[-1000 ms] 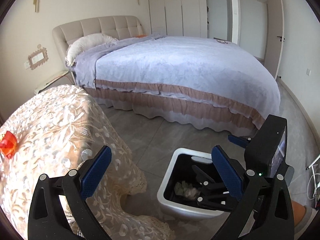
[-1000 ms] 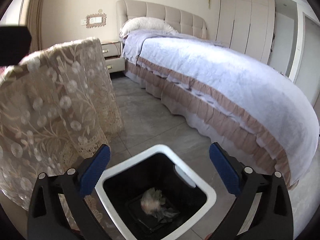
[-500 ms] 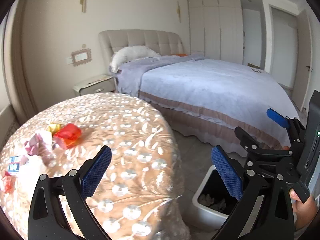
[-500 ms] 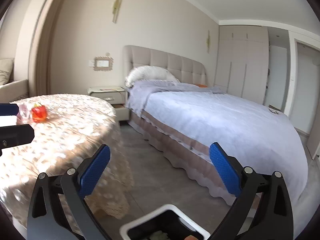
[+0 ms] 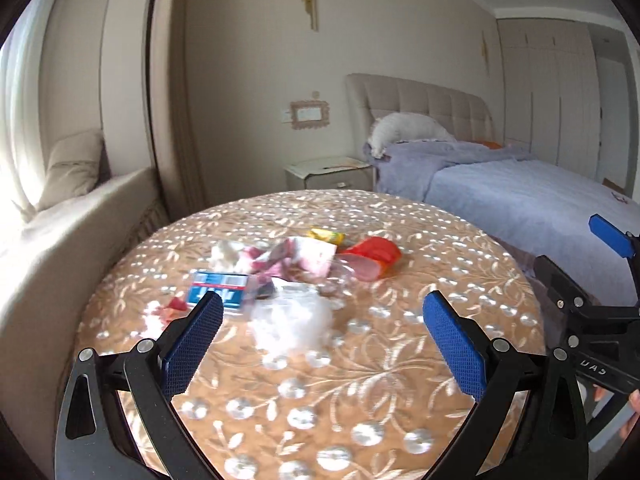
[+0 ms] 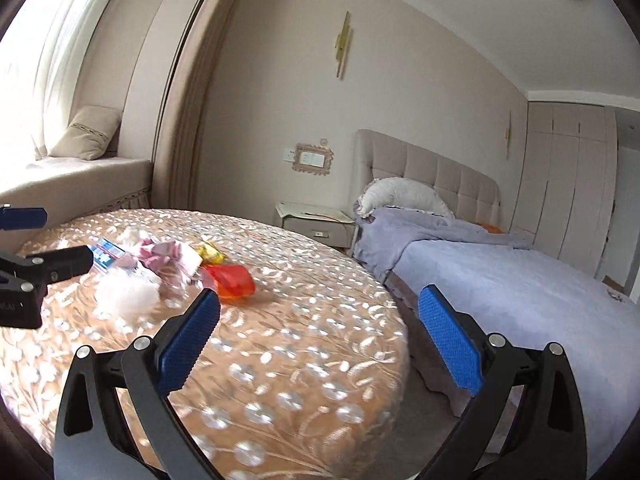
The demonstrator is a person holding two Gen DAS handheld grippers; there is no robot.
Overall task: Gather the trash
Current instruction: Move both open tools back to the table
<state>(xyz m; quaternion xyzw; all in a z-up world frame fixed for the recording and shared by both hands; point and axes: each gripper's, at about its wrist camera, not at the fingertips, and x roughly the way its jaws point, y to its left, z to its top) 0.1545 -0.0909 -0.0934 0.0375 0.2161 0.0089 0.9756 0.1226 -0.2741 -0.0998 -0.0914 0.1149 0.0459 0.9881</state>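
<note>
A heap of trash lies on the round table (image 5: 360, 380) with its lace cloth: a white crumpled tissue (image 5: 294, 322), a blue and white box (image 5: 218, 288), a pink wrapper (image 5: 296, 258), a red-orange wrapper (image 5: 374, 254) and a yellow one (image 5: 326, 236). My left gripper (image 5: 322, 336) is open, hovering just short of the white tissue, nothing between its fingers. My right gripper (image 6: 318, 332) is open over the table's right side, below and right of the red-orange wrapper (image 6: 232, 280). The white tissue (image 6: 126, 296) shows left of it. The trash bin is out of view.
A bed (image 6: 520, 280) with a lilac cover stands right of the table (image 6: 300, 360), with a strip of floor between. A nightstand (image 5: 328, 172) is behind the table. A window seat with a cushion (image 5: 72, 168) runs along the left.
Both grippers swung up and left, away from the white trash bin on the floor, to face the table top. The bin has left both views and the trash heap is now close ahead.
</note>
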